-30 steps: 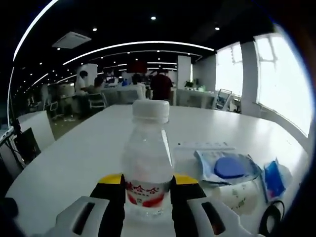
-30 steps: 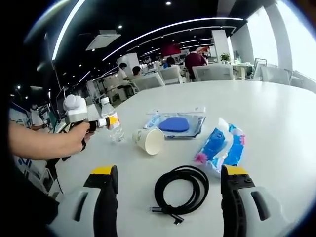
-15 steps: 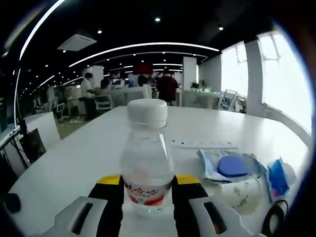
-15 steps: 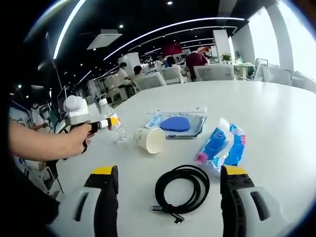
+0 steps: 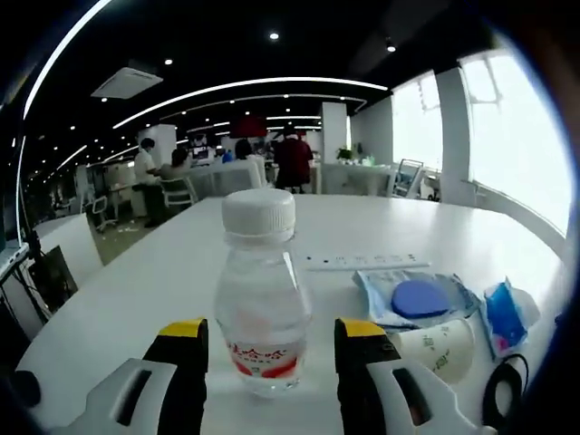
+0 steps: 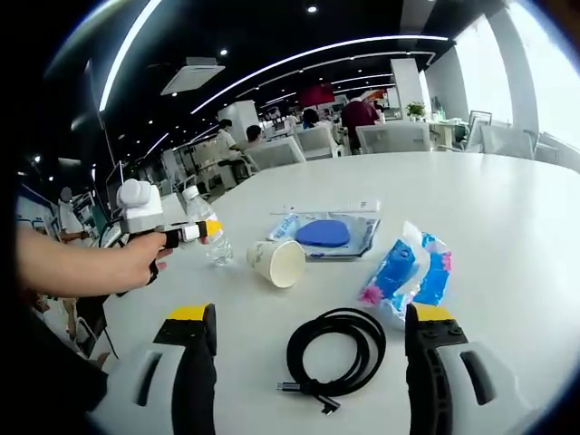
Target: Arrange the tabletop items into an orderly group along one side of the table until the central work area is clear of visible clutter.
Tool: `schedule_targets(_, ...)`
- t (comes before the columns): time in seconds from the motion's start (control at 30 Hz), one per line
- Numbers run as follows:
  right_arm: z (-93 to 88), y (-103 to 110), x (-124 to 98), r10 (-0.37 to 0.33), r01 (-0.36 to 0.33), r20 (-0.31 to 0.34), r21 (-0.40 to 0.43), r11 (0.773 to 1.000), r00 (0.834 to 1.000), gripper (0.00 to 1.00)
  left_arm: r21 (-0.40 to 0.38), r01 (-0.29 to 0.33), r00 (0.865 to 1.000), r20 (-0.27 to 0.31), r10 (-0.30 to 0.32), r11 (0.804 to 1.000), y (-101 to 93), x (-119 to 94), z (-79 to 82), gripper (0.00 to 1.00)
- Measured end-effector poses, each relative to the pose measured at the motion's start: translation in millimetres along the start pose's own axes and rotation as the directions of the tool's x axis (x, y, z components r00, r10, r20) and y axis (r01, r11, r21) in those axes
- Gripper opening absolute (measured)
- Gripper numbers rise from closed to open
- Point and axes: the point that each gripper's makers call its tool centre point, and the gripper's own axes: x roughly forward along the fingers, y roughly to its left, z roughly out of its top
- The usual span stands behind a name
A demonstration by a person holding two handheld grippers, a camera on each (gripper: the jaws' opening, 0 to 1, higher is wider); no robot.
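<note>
Left gripper (image 5: 269, 362): fingers parted, standing either side of the water bottle (image 5: 260, 308) with a visible gap at each flank; the bottle stands upright on the white surface (image 5: 136, 290), capped, apparently free of any grip. In the right gripper view the same bottle (image 6: 210, 234) sits toward the near-left edge of the surface, beside the left gripper (image 6: 186, 232) held in the person's hand (image 6: 136, 263). Right gripper (image 6: 306, 362): fingers wide open, holding nothing, hovering over a coiled black cable (image 6: 335, 358). Other items lie together mid-surface: a paper cup (image 6: 277, 263) on its side, a clear pouch with a blue disc (image 6: 324, 234), a blue-and-white packet (image 6: 408, 267). Judgement: the bottle is thin clear plastic, likely light to moderate in weight, smooth and prone to flex; best taken at the labelled lower body with moderate pressure. The cable is limp and will sag; grip across the bundled loops. The cup crushes easily; take it lightly at the rim
</note>
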Motion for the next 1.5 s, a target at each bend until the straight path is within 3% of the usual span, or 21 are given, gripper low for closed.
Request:
schedule_targets(0.1, 1.0, -0.9, -0.8, -0.003, 0.003, 0.006, -0.003, 1.0, 1.0, 0.83, 0.027, 0.045, 0.999, -0.03, -0.044, 0.999, -5.7, -2.1, -6.7, 0.62)
schedule_targets(0.23, 2.1, -1.0, -1.8, -0.006, 0.006, 0.011, -0.003, 1.0, 1.0, 0.84, 0.062, 0.106, 0.994, -0.024, -0.105, 0.992, -14.6, -10.2, -7.2, 0.66)
schedule_targets(0.43, 4.9, 0.7, -3.0, -0.002, 0.002, 0.02, -0.01, 1.0, 1.0, 0.85, 0.035, 0.162, 0.986, -0.046, -0.16, 0.986, -16.6, -17.7, -13.5, 0.73)
schedule_targets(0.57, 8.6, 1.8, -4.1, 0.001, -0.001, 0.03, -0.011, 1.0, 1.0, 0.87, 0.049, 0.195, 0.98, -0.038, -0.193, 0.98, -19.1, -27.8, -10.5, 0.76)
schedule_targets(0.63, 10.3, 1.5, -4.0, 0.004, -0.004, 0.035, -0.011, 1.0, 0.999, 0.88, 0.013, 0.211, 0.977, -0.038, -0.21, 0.977, -16.9, -30.2, -10.4, 0.81)
schedule_targets(0.87, 14.0, 3.1, -4.0, 0.017, -0.016, 0.038, -0.032, 0.999, 0.999, 0.91, 0.042, 0.262, 0.965, -0.024, -0.261, 0.964, -16.9, -55.9, -1.8, 0.87)
schedule_targets(1.03, 17.5, 5.0, -4.6, 0.028, -0.027, 0.043, -0.042, 0.999, 0.999, 0.94, 0.076, 0.33, 0.944, -0.014, -0.33, 0.941, -21.2, -72.6, 1.5, 0.9)
schedule_targets(1.1, 17.7, 6.2, -5.0, 0.032, -0.03, 0.04, -0.049, 0.998, 0.999, 0.95, 0.077, 0.397, 0.918, -0.017, -0.397, 0.915, -31.9, -84.7, 5.5, 0.91)
schedule_targets(1.27, 16.4, 8.3, -6.1, 0.048, -0.046, 0.03, -0.055, 0.997, 0.998, 0.98, 0.103, 0.418, 0.908, -0.04, -0.416, 0.903, -29.9, -98.7, 3.0, 0.93)
schedule_targets(1.37, 15.3, 9.3, -7.8, 0.053, -0.051, 0.022, -0.06, 0.997, 0.998, 0.99, 0.117, 0.451, 0.892, -0.043, -0.449, 0.885, -33.9, -111.8, 7.2, 0.95)
schedule_targets(1.5, 15.9, 11.8, -10.5, 0.061, -0.06, 0.011, -0.071, 0.996, 0.998, 1.0, 0.101, 0.525, 0.851, -0.052, -0.523, 0.845, -44.5, -127.5, 12.9, 0.99)
